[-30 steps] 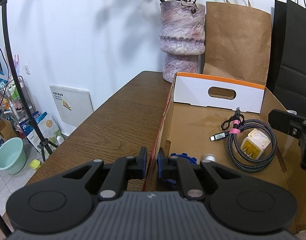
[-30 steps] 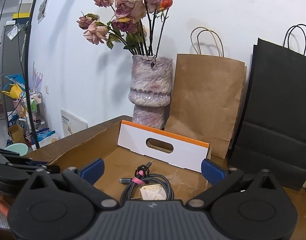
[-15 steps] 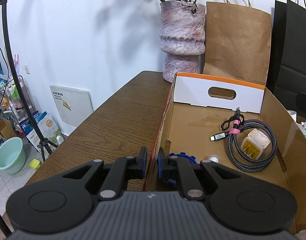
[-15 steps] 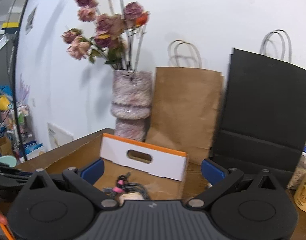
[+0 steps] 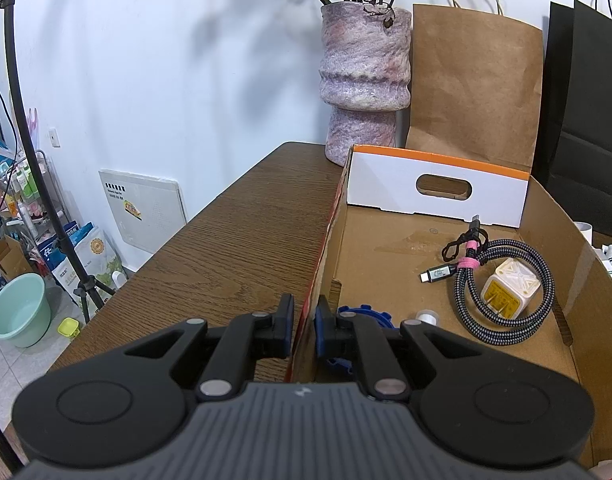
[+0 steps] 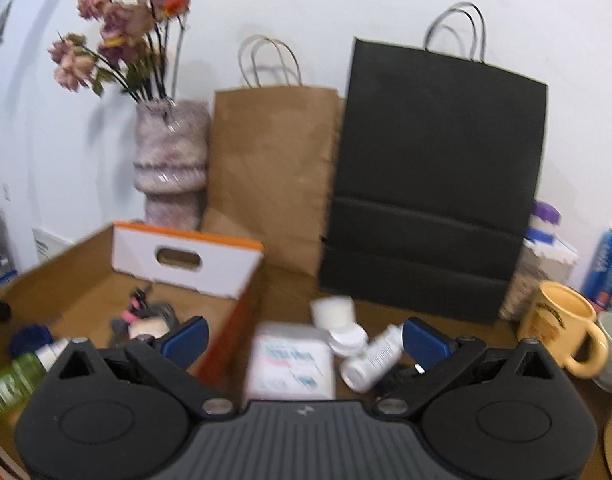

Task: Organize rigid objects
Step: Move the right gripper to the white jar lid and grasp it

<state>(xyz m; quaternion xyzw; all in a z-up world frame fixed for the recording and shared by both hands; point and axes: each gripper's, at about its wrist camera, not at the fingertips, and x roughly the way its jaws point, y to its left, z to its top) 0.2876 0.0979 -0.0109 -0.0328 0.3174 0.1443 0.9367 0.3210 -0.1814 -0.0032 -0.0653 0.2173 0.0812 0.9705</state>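
White plastic, the pill bottle (image 6: 369, 360) looks light, stiff, slick; we'd pinch its body. Right tool (image 6: 304, 338) gapes empty; left tool (image 5: 304, 322) clamps the cardboard box wall (image 5: 325, 248).

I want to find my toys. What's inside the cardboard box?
Inside the box lie a coiled cable, a white plug, a small white cap and something blue. The left gripper, clamped on the box wall, hides most of the blue thing.

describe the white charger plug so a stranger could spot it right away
Start at the open cardboard box on the wooden table. On its floor lies a coiled braided cable; the charger plug sits inside that coil, the only white block, with a yellow label.
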